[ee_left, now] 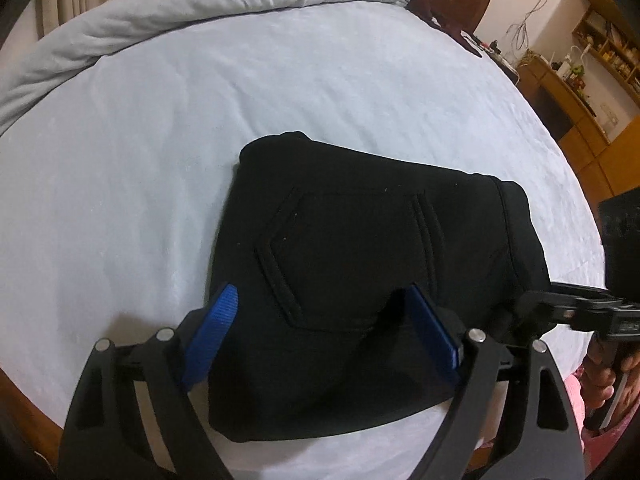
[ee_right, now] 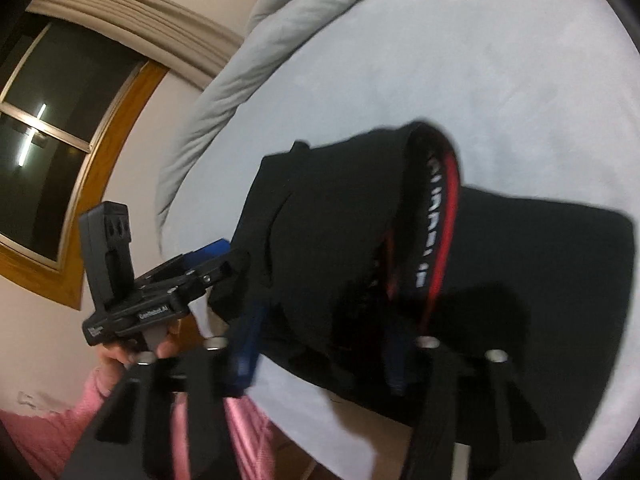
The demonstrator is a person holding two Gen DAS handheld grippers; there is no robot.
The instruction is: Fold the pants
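The black pants (ee_left: pixel 360 240) lie folded into a compact bundle on the pale blue bed sheet (ee_left: pixel 200 120), back pocket up. My left gripper (ee_left: pixel 324 308) is open, its blue fingers (ee_left: pixel 218 320) straddling the near edge of the bundle. My right gripper shows at the right of the left wrist view (ee_left: pixel 536 304), at the waistband end of the bundle. In the right wrist view the pants (ee_right: pixel 340 240) show a red-lined waistband (ee_right: pixel 444 208). The right gripper (ee_right: pixel 324 344) is open around the near edge, its fingers blurred. The left gripper (ee_right: pixel 216 268) touches the left edge there.
A rumpled grey duvet (ee_left: pixel 180 4) lies along the far side of the bed. Wooden furniture and shelves (ee_left: pixel 580 80) stand at the right. A window (ee_right: pixel 52 140) is on the wall at the left. Pink clothing (ee_right: pixel 60 408) of the person is below.
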